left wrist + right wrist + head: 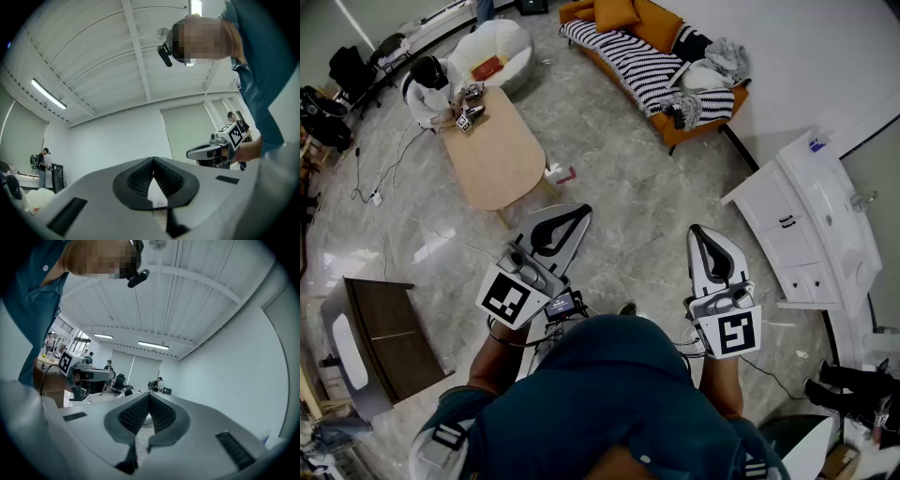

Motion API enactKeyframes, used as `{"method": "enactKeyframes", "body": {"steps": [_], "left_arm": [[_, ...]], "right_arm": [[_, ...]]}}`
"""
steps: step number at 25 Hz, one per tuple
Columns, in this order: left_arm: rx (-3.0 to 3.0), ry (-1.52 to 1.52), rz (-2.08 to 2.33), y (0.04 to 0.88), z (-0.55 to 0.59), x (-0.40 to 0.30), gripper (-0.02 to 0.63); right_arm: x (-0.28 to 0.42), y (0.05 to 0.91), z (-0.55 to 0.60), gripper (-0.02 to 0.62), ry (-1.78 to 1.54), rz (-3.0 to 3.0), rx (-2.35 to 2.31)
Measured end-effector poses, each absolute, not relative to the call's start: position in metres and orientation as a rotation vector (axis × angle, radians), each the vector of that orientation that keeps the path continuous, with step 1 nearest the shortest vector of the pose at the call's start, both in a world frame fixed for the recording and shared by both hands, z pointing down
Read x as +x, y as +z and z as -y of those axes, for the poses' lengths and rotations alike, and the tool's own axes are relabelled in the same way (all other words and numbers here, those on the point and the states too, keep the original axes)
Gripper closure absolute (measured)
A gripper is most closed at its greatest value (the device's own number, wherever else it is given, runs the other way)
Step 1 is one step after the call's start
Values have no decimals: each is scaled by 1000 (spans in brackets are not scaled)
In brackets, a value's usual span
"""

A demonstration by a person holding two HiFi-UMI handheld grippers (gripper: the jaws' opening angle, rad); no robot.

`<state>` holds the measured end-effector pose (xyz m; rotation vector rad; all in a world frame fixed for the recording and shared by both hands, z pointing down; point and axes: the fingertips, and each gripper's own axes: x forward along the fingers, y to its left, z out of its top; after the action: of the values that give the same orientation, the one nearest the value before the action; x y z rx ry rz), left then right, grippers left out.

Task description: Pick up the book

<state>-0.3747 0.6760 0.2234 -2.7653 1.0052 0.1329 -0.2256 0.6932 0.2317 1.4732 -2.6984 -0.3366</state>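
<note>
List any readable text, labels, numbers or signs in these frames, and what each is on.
No text is readable in any view.
Left marker cube: black-and-white square pattern, no letters.
Right marker cube: pattern only.
Red flat item, maybe the book, on the white seat: too small to read.
Small screen beside the left marker cube: too small to read.

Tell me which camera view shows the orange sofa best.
The head view: it looks down on nearly the whole orange sofa, with its striped blanket. Both gripper views look at walls and ceiling and show no sofa.
</note>
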Motion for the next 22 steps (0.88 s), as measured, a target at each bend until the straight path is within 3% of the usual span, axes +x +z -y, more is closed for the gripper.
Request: {"method": "enactKeyframes", "body": {"steps": [22], "left_arm": [[-2799, 84, -992, 238, -667, -352, 603]], "right_arm": [[-196, 241, -682, 583, -284, 2731, 1537]]}}
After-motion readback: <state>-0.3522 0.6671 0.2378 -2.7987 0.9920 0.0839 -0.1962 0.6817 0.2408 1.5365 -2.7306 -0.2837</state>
